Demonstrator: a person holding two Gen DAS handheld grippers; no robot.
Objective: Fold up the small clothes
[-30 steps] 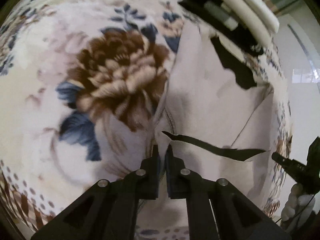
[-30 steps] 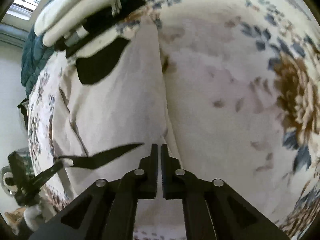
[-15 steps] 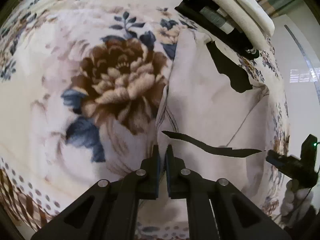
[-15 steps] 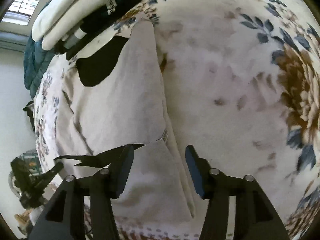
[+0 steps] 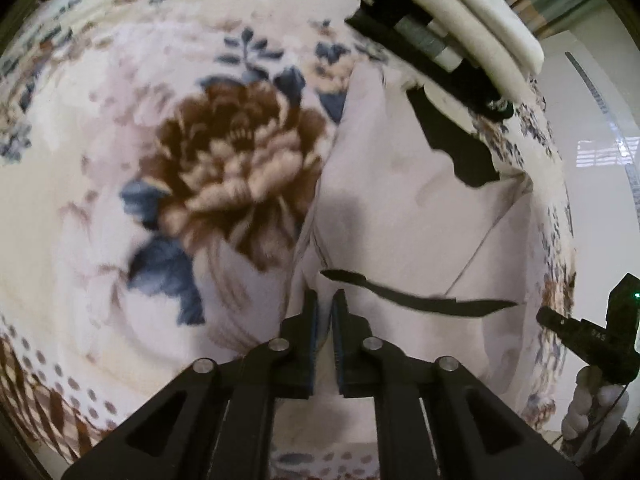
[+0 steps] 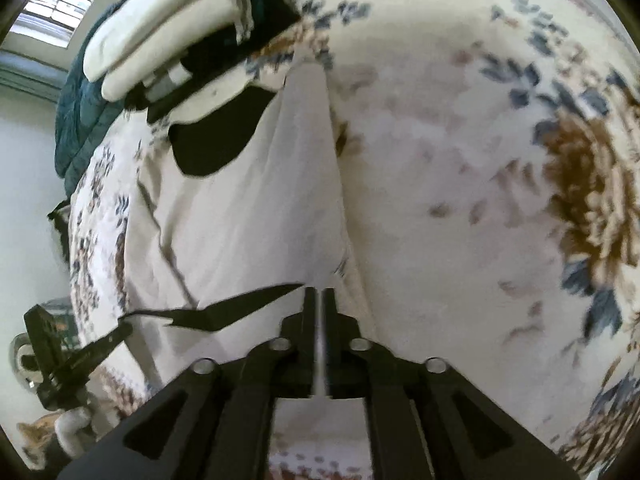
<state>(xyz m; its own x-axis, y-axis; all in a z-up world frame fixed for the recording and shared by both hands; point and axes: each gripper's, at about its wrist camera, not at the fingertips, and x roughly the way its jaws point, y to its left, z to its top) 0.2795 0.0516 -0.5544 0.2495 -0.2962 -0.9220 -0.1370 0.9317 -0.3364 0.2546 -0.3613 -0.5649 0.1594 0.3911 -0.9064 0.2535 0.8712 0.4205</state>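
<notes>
A pale cream garment (image 5: 404, 208) with black trim lies on a floral blanket (image 5: 120, 200); it also shows in the right wrist view (image 6: 248, 208). My left gripper (image 5: 325, 300) is shut on the garment's near left edge. My right gripper (image 6: 316, 296) is shut on the garment's near right edge. A black trim strip (image 5: 420, 300) runs across the fold near both grippers, and shows in the right wrist view (image 6: 224, 312). The other gripper shows at each view's edge: the right gripper (image 5: 584, 336) and the left gripper (image 6: 68, 360).
A stack of folded clothes (image 5: 452, 28), white and black, sits at the far end of the garment, also in the right wrist view (image 6: 172, 40). A teal quilt (image 6: 76, 108) lies beyond it. The bed's edge and a white floor (image 5: 600, 120) lie to the right.
My right gripper opened half a second ago and has shut again on the garment's edge. My left gripper stayed shut. Both views shifted slightly.
</notes>
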